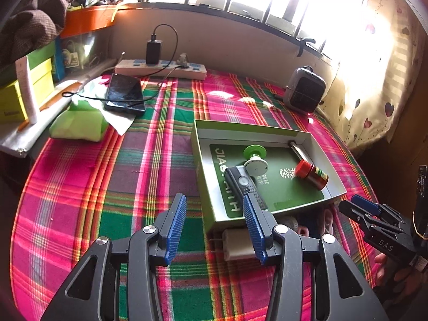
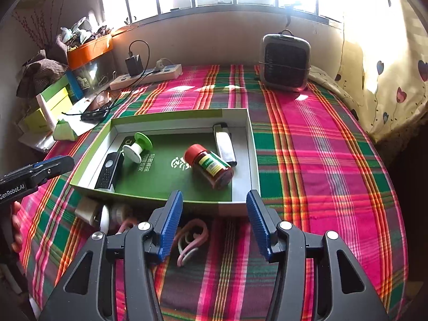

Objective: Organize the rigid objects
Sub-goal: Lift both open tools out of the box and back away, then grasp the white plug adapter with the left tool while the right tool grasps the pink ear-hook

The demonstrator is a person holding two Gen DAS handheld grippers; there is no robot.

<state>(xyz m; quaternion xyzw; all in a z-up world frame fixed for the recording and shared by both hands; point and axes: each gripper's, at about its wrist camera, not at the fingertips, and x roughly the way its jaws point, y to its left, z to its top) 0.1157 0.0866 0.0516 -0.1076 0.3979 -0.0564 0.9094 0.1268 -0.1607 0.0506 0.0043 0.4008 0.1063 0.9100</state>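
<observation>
Plaid cloth (image 1: 133, 176) in pink, green and orange is being shown across the left wrist view, with a shallow green-lined box (image 1: 208, 157) lying on it. Inside the box a red-capped jar (image 1: 313, 174) on its side, a green and white spool (image 1: 255, 160), a black remote (image 1: 244, 187) and a silvery lighter (image 1: 298, 151) are being kept. The left gripper (image 1: 214, 227) is being held just short of the box's near wall, its blue pads wide apart with nothing between them. A white plug adapter (image 1: 235, 244) is being seen on the cloth against that wall, partly behind the right pad. The right gripper (image 1: 361, 208) is being glimpsed at the edge, too narrowly for its state to be told

From the right wrist view, the right gripper (image 2: 214, 222) is being held over the cloth with its pads spread and empty. A pink clip (image 2: 191, 240) is lying just below, near the box (image 2: 252, 160), and beside it the adapter (image 2: 87, 210) and a pale round item (image 2: 107, 216) are being left outside. The jar (image 2: 211, 167) is resting mid-box

Collection appears to be partly done: several pieces are boxed, a few are waiting. A descent onto one loose piece, probably the clip or the adapter, is being called for next, followed by a close and a lift over the wall
</observation>
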